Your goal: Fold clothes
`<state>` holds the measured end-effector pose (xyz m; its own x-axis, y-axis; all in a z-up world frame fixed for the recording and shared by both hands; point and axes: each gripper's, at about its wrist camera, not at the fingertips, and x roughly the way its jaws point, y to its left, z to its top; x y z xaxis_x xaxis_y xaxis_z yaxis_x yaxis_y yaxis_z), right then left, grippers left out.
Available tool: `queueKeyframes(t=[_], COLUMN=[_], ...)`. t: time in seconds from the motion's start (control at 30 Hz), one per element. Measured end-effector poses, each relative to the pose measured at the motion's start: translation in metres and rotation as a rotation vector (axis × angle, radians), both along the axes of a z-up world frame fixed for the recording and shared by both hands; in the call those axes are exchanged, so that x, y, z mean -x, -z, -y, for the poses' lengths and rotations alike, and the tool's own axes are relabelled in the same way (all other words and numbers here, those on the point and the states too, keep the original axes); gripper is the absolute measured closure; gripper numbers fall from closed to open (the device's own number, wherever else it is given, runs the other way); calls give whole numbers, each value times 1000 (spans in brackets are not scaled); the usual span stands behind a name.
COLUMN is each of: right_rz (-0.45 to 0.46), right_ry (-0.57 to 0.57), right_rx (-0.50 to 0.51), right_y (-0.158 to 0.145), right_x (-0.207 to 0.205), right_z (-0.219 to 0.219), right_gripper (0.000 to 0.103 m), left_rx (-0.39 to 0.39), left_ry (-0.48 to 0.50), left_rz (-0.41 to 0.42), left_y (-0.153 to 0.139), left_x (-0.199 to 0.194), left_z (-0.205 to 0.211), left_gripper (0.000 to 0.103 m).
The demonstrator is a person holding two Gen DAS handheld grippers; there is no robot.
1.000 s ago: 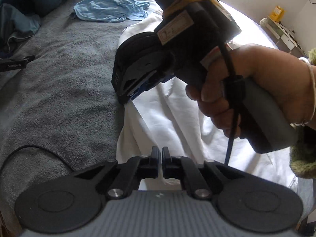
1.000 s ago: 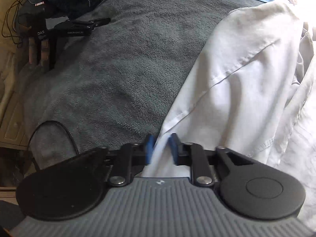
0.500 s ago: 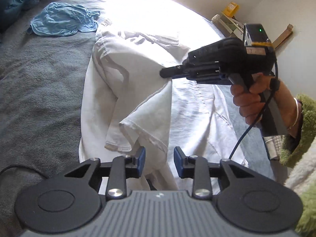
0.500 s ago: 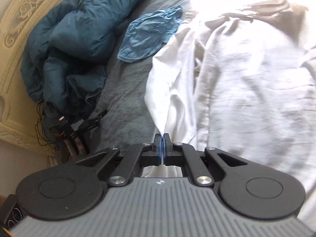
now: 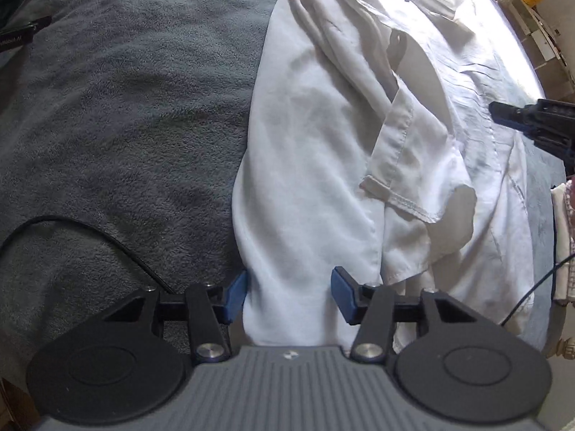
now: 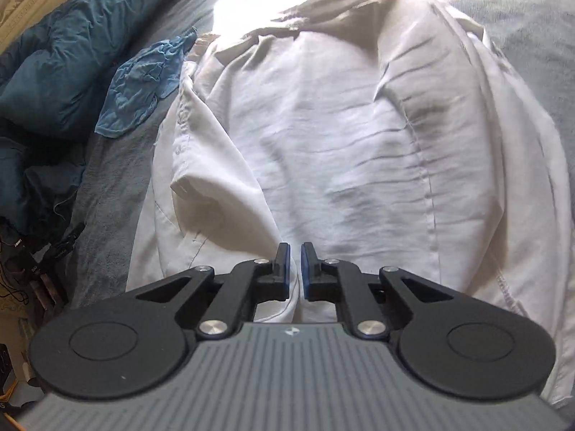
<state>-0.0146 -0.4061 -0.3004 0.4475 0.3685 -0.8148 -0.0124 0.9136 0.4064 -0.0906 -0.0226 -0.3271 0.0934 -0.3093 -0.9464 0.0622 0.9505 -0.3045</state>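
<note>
Left wrist view. Shirt (image 5: 323,165): white woven cloth, thin, creased, spread on the blanket (image 5: 125,125) with its long side edge running down the middle of the view. One short sleeve (image 5: 402,165) is folded over the shirt's body; its stitched hem forms a blunt corner. The blanket is grey fleece, nubbly and matte, and lies left of the shirt. Cable (image 5: 90,230): black, thin, curving across the blanket left of the shirt's lower edge. Left gripper (image 5: 289,296): black linkage arms, blue flat pads, ribbed grey body. Its jaws stand well apart and are closing; the shirt's lower side edge lies between the pads, beside the left pad, and neither pad presses it. Right gripper (image 5: 503,115): a dark tip entering over the shirt's right part; its jaws cannot be read here.

Right wrist view. The shirt (image 6: 341,136) fills the centre, with rippled wrinkles and a straight stitched seam down its right part; its far end is washed out by sunlight. Rag (image 6: 140,86): light blue, crumpled, just left of the shirt's upper edge. Duvet (image 6: 61,61): teal, puffy, bunched, further left of the shirt. Right gripper (image 6: 293,269): same build; its pads stand a narrow slit apart and are opening, over the shirt's near edge. Cloth shows behind the slit, but no grip.
</note>
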Motion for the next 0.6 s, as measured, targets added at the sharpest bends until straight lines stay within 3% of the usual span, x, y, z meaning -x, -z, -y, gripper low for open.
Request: queueKeyframes(t=[0.03, 0.1, 0.17, 0.23, 0.3, 0.43, 0.6], right_rz=[59, 165, 199, 196, 175, 100, 125], right_ry=[-39, -180, -368, -551, -647, -688, -681], right_rx=[19, 34, 45, 85, 136, 148, 156], right_y=[-13, -36, -44, -39, -27, -2, -5], right_x=[5, 17, 30, 42, 51, 55, 62], right_z=[-5, -24, -53, -88, -116, -144, -147], right_gripper=[89, 72, 60, 59, 59, 59, 59], left_rx=[-13, -41, -54, -75, -122, -286, -552], left_ry=[-10, -20, -56, -91, -128, -230, -301], left_rz=[-10, -18, -7, 25, 74, 180, 238], left_y=[4, 8, 6, -4, -21, -57, -68], left_x=[0, -1, -2, -3, -8, -28, -67], left_z=[1, 1, -5, -16, -35, -84, -138], left_gripper=[71, 94, 101, 101, 102, 102, 101])
